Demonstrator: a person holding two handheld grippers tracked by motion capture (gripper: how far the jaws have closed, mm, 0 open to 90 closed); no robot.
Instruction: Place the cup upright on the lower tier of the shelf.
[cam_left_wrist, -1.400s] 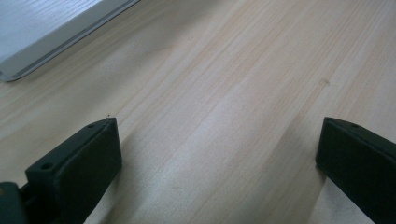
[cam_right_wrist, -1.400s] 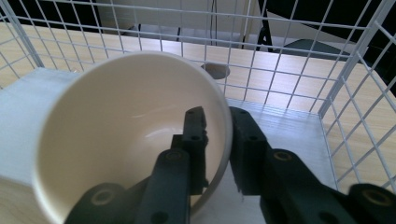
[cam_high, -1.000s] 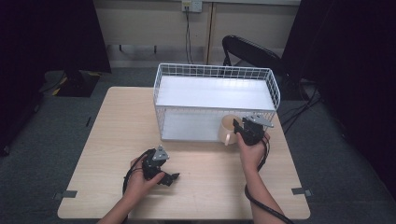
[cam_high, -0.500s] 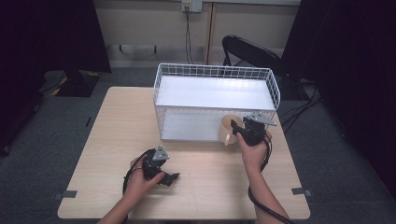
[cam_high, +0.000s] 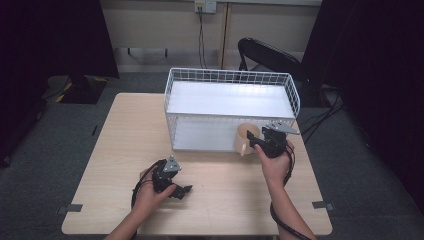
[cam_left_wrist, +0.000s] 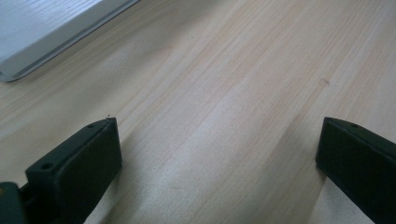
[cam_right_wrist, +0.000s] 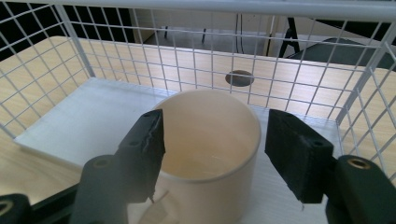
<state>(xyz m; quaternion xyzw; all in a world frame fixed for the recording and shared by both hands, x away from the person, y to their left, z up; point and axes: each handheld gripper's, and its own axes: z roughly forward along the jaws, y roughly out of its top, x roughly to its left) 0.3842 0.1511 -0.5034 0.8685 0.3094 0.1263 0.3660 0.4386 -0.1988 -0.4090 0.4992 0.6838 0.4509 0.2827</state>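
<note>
My right gripper (cam_high: 256, 141) (cam_right_wrist: 212, 135) is shut on a cream mug (cam_high: 245, 136) (cam_right_wrist: 210, 140), one jaw on each side of its round wall. It holds the mug at the front right of a white wire rack (cam_high: 230, 75) (cam_right_wrist: 187, 56), over the rack's white lower shelf (cam_right_wrist: 84, 121). The mug's handle hangs toward the table. My left gripper (cam_high: 181, 191) (cam_left_wrist: 217, 140) lies low on the wooden table (cam_high: 220, 200) near the front edge, open, with bare wood between its jaws.
The rack has a white upper shelf (cam_high: 230, 100) and stands at the back middle of the table. A black chair (cam_high: 270, 52) is behind the table. A corner of the rack's lower shelf (cam_left_wrist: 46, 28) lies ahead of my left gripper.
My right gripper and the mug have shifted slightly up and toward the rack. The left gripper has stayed where it was.
</note>
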